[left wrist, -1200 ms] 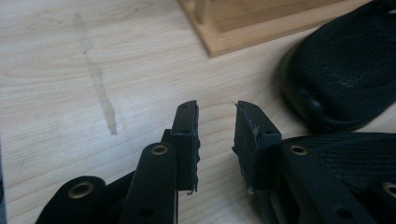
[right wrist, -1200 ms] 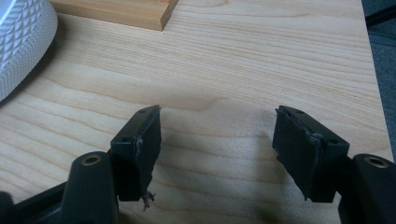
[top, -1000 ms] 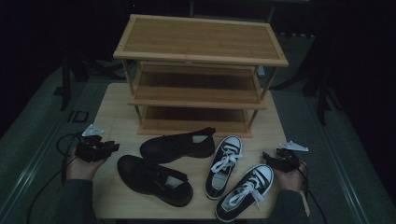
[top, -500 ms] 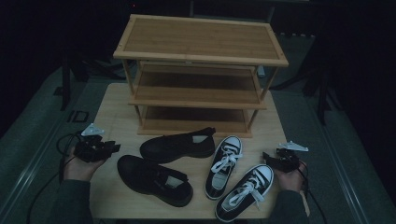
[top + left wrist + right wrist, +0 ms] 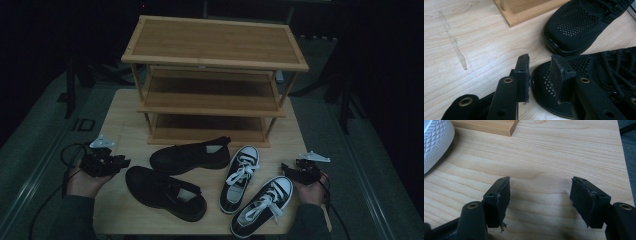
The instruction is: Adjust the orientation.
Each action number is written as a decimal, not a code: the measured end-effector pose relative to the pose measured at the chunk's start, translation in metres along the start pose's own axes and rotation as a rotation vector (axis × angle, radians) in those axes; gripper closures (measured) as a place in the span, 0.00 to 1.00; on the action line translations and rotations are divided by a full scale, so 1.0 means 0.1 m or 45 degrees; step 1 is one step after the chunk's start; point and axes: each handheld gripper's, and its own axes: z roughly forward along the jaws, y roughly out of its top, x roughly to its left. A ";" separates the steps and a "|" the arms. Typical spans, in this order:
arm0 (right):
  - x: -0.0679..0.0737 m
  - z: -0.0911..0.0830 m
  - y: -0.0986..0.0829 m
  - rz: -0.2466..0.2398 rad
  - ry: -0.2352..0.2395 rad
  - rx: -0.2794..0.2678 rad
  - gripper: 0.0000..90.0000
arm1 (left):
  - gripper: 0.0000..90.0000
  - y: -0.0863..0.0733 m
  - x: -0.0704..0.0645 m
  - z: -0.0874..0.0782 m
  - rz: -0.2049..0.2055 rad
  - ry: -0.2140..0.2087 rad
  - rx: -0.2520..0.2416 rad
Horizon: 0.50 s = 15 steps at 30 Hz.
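Two black mesh shoes lie lower centre; my left gripper (image 5: pixel 539 72), jaws narrowly parted, nears the nearer shoe's (image 5: pixel 584 82) toe. Right gripper (image 5: pixel 540 200) waits wide. Next: probably straddle and close.

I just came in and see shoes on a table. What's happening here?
A person holds a gripper in each hand over a light wooden table with a bamboo three-shelf rack. The left gripper, open, hovers at the nearer black mesh shoe's toe. The right gripper is open over bare wood beside the black-and-white canvas sneakers. Nothing is held.
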 end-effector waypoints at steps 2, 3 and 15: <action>0.00 0.00 0.00 0.002 0.001 0.000 0.35 | 0.76 0.01 -0.02 -0.02 0.003 0.000 0.002; 0.00 0.00 0.00 0.002 0.001 0.000 0.35 | 0.76 0.02 -0.03 -0.03 0.009 0.000 0.005; 0.00 0.00 0.00 0.001 0.001 0.000 0.35 | 0.74 0.03 -0.15 -0.07 0.050 -0.015 0.030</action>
